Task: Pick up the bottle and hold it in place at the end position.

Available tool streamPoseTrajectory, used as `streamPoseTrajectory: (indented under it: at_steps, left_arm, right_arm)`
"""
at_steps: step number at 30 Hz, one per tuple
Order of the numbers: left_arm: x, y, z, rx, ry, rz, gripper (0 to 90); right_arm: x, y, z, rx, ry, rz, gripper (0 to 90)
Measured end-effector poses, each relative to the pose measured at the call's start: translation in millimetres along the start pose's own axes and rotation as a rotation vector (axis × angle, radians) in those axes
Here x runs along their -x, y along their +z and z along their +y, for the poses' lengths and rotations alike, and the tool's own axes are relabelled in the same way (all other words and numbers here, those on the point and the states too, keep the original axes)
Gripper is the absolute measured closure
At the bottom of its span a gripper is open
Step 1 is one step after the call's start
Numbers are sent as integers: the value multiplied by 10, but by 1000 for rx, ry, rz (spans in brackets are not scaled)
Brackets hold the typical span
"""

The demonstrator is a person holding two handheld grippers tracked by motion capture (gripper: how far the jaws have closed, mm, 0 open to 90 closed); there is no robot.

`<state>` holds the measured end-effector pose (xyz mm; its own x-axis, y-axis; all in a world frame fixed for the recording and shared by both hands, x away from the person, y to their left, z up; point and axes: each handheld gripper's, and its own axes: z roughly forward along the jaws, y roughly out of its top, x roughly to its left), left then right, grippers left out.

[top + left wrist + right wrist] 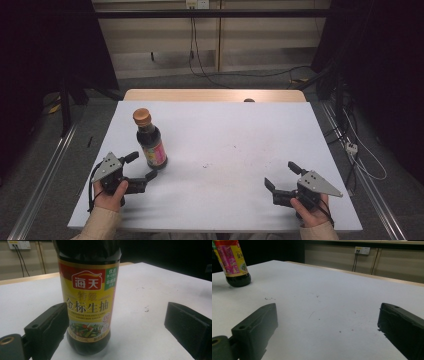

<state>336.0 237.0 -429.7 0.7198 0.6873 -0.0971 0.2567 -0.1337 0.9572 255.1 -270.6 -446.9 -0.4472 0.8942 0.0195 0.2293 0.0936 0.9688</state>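
Here the left gripper [136, 166] brackets the soy sauce bottle [150, 141] with jaws spread, the right gripper [281, 175] likewise agape.

White table [225, 200]; wall sockets [196, 4]; floor cables [240, 75].

Table [225, 200]: white top, pale wood edge showing along far side, centre of frame. Small dark specks and scuffs [207, 164] mid-surface. Dark sauce bottle [150, 140] with orange cap and yellow-red label stands upright on top, left of centre.
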Motion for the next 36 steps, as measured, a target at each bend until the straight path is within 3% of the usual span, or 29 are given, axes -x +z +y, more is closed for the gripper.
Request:
streamPoseTrajectory:
  at_steps: [8,15,22,30,36]
  left_arm:
    - [5,11,19,7,-1,14,63]
    - [-5,38,57,9,-10,0,56]
    - [-20,77,152,9,-9,34,56]
    - [-32,123,236,3,-25,40,56]
    - [-52,192,301,-16,-25,78,54]
  right_arm:
    - [-8,-2,4,4,-3,4,25]
    - [-11,2,6,4,-5,5,25]
    - [-12,8,7,3,-6,7,25]
    - [-13,7,8,4,-5,6,26]
    - [-11,-6,4,4,-8,8,27]
